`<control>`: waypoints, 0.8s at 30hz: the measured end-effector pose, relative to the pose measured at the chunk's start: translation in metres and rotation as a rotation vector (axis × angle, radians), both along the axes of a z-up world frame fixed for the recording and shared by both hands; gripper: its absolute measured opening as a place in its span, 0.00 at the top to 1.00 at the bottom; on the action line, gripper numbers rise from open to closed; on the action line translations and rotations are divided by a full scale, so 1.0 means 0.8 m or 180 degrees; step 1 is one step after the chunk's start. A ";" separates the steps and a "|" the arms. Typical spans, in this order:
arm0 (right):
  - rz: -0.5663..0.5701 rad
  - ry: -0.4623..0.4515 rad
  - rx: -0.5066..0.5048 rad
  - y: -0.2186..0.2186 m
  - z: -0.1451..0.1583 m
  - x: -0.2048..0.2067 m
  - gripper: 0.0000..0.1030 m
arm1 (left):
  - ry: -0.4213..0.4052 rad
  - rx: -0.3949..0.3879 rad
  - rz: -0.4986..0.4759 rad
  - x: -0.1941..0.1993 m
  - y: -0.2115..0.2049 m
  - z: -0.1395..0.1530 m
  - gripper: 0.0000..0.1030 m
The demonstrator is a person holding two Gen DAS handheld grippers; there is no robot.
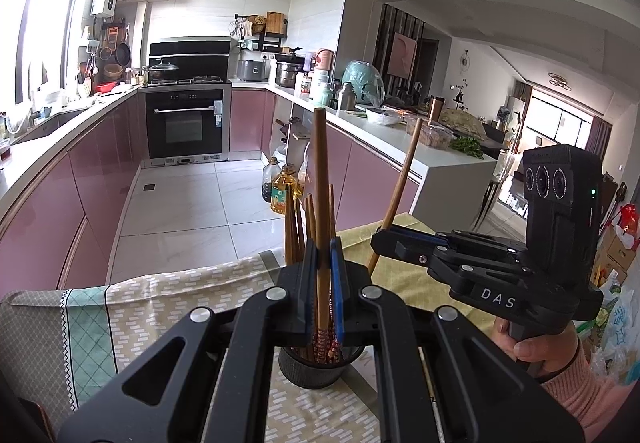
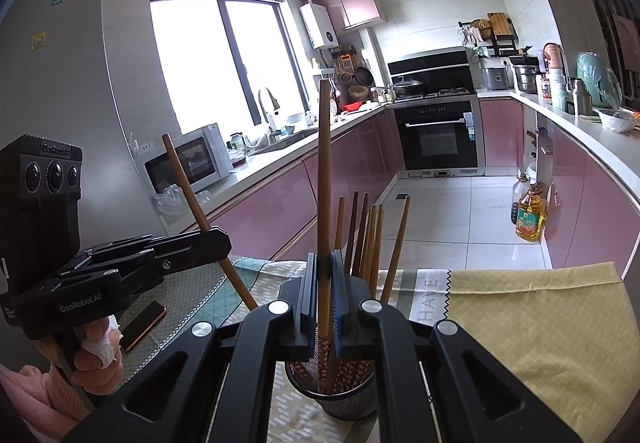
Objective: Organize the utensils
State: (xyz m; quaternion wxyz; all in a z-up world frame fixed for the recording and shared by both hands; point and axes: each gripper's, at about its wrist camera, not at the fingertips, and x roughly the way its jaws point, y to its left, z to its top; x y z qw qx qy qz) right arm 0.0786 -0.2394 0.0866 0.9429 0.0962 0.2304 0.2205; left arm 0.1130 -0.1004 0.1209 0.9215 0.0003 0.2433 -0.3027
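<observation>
Two chopsticks were held at once, one in each tool. The left tool [image 1: 323, 263] was clamped shut on a tall chopstick [image 1: 320, 179] standing nearly upright, its patterned lower end reaching down into the dark mesh holder [image 1: 308, 373]. The right tool [image 2: 323, 275] was likewise closed tight on its own chopstick [image 2: 324, 183], whose lower end also dropped toward the mesh cup. More chopsticks [image 2: 370, 239] stood bunched in the holder just beyond the fingers, their lower halves hidden by the tool bodies; how many were there could not be counted. Whether either held stick touched the cup's bottom was hidden too. The holder sat on a patterned cloth [image 1: 160, 307] covering the bench, with a yellow cloth [image 2: 540, 323] beside it. A phone [image 2: 144, 325] lay on the cloth near the person's left hand [image 2: 94, 359], which had white wrapping on a finger. Only the cuff of a pink sleeve [image 1: 580, 391] showed behind the right hand [image 1: 538, 349].
</observation>
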 end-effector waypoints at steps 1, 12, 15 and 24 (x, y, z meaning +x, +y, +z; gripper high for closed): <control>0.0001 0.0001 -0.0003 0.000 0.000 0.000 0.94 | 0.0007 0.0001 -0.0001 0.001 0.000 -0.001 0.93; -0.0013 0.0032 -0.0003 -0.004 -0.007 0.003 0.94 | 0.0051 0.0014 -0.0004 0.010 0.004 -0.007 0.93; -0.0015 0.0045 -0.0006 -0.006 -0.008 0.005 0.94 | 0.0050 0.0026 0.0004 0.011 0.003 -0.008 0.93; -0.0017 0.0059 -0.0004 -0.005 -0.011 0.007 0.94 | 0.0088 0.0039 0.0006 0.016 0.002 -0.015 0.93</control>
